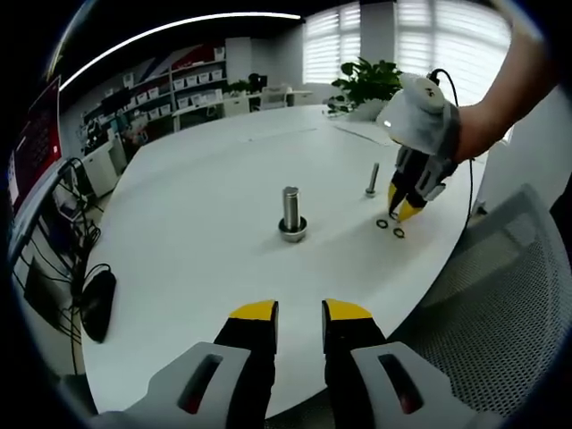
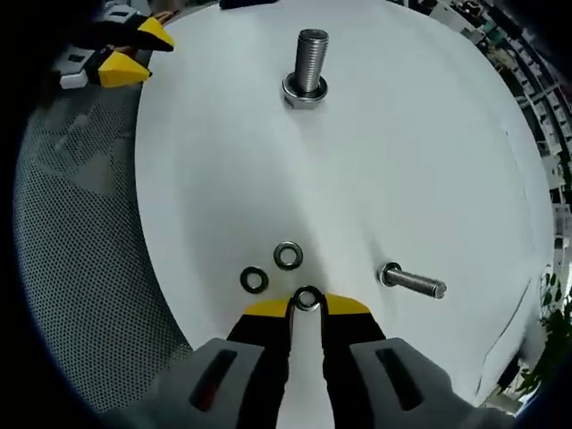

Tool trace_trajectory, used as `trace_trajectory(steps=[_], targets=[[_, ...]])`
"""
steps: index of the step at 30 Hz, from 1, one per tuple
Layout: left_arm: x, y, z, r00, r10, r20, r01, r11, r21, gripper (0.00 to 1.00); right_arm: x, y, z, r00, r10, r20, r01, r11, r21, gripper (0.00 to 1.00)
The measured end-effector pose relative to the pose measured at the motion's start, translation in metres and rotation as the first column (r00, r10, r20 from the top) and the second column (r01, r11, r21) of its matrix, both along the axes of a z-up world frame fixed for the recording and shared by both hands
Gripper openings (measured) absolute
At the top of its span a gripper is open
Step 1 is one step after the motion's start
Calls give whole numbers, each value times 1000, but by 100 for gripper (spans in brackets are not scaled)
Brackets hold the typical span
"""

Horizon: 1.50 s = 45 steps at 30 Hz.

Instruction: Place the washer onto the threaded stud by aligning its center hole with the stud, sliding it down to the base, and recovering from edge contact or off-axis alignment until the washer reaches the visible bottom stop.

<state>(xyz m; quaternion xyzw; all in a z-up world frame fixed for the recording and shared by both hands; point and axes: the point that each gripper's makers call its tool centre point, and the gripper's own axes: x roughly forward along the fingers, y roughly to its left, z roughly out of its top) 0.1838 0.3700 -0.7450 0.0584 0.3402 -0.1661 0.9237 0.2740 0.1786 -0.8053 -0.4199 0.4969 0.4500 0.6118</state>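
Three washers lie on the white desk [image 2: 429,161], all small dark metal rings with a clear centre hole: one washer [image 2: 307,298] sits right between the yellow tips of the right gripper [image 2: 307,306], whose jaws stand narrow around it, touching or nearly touching its rim; whether they actually grip it cannot be told. A second washer [image 2: 287,256] lies flat just beyond it, and a third washer [image 2: 254,280] lies beside that one, apart from both. There are two threaded studs. The larger stud [image 2: 309,61] stands upright on a wide base well away from the washers, grey and shiny, with nothing threaded on its shaft above the base. The smaller stud [image 2: 413,281] stands near the washers, off to one side of the right gripper. In the left gripper view the larger stud [image 1: 291,212] stands mid-desk, the smaller stud [image 1: 372,179] behind it, and the right gripper [image 1: 404,207], held by a hand in a white glove [image 1: 420,116], points down at the desk with two washers [image 1: 391,228] showing by its tips. The left gripper [image 1: 299,313] hovers at the near desk edge, well apart from the studs, its jaws a narrow gap apart and holding nothing. A grey mesh chair [image 1: 500,313] stands at the desk's edge, and a dark mouse [image 1: 96,304] lies at the far side.
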Motion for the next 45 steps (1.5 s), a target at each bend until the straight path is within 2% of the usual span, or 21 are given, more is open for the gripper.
trace_trajectory(steps=[1, 4, 10, 16, 22, 26, 28, 30, 37, 45], targets=[[0, 0, 0, 1000, 0, 1, 0, 1000, 0, 17, 1, 0, 0, 1000, -25, -3, 25, 1000, 7, 15], [0, 0, 0, 1000, -1, 1, 1, 1000, 1, 17, 1, -1, 0, 1000, -29, 1, 29, 999, 15, 14], [0, 1, 0, 1000, -1, 1, 1, 1000, 1, 17, 0, -1, -1, 1000, -20, -18, 20, 1000, 15, 14], [0, -1, 3, 1000, -5, 8, 5, 1000, -8, 17, -1, -3, 1, 1000, 22, 10, -23, 1000, 22, 14], [0, -1, 5, 1000, -4, 9, 4, 1000, -8, 17, 0, -16, 3, 1000, -7, 2, 7, 1000, 14, 14], [0, 1, 5, 1000, -1, 9, 1, 1000, -5, 17, -1, -19, 8, 1000, -28, -2, 29, 999, 37, 14], [0, 0, 5, 1000, -2, 8, 2, 1000, -6, 17, -1, -25, 11, 999, 50, 9, -50, 999, 4, 14], [0, 0, 6, 1000, -4, 9, 4, 1000, -3, 17, 2, -28, 14, 996, 89, 24, -89, 996, -11, 14], [1, 0, 6, 1000, -1, 10, 1, 1000, 0, 17, 16, -28, 28, 998, 43, 35, -44, 999, 29, 14], [2, 1, 6, 1000, 2, 12, -2, 1000, 3, 17, 28, -21, 43, 996, 67, 62, -70, 996, 50, 14]])
